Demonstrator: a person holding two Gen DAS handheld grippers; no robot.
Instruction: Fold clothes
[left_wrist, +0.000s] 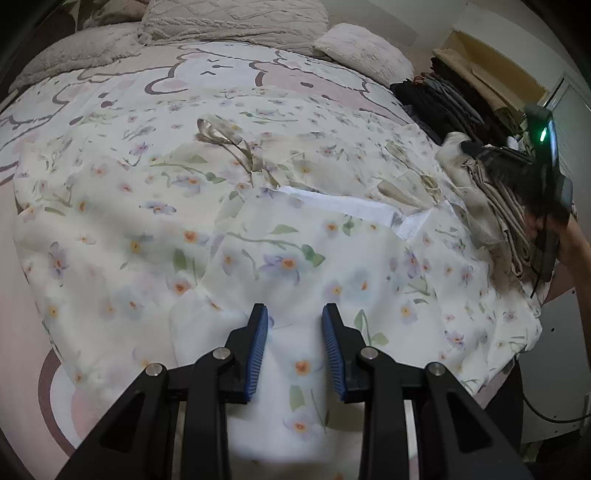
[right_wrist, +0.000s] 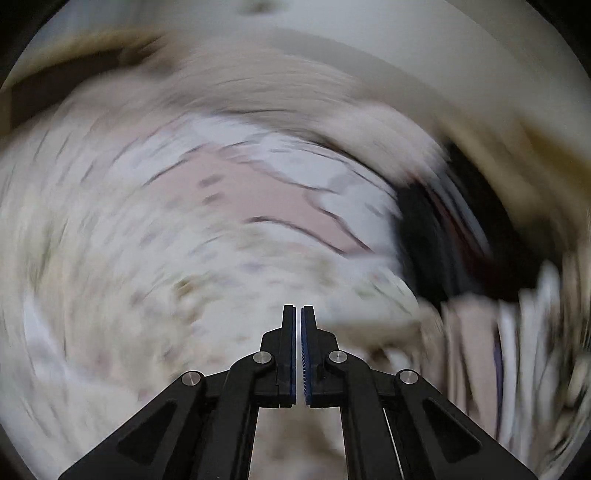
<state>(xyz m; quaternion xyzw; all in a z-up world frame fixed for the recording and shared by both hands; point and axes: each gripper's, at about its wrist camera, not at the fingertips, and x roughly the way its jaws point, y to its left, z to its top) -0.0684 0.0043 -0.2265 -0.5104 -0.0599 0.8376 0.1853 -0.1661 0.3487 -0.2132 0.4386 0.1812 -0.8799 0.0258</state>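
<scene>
A cream garment (left_wrist: 288, 229) printed with small flowers lies spread across the bed, with beige ribbon ties (left_wrist: 229, 144) near its top and a white lining edge (left_wrist: 343, 206) showing at a fold. My left gripper (left_wrist: 294, 312) hovers open low over the garment's near part, with cloth beneath but nothing between the blue pads (left_wrist: 260, 332). In the left wrist view the right gripper's body (left_wrist: 543, 184) is held by a hand at the right edge. The right wrist view is heavily motion-blurred. There my right gripper (right_wrist: 298, 308) is shut with nothing seen between its pads, above the blurred floral garment (right_wrist: 184, 295).
A cartoon-print bedsheet (left_wrist: 207, 70) covers the bed, with pale pillows (left_wrist: 365, 51) at the head. Folded beige and striped clothes (left_wrist: 509, 221) lie at the garment's right edge. A pile of dark clothes (left_wrist: 443, 99) sits behind them and appears blurred as dark clothes (right_wrist: 436, 240).
</scene>
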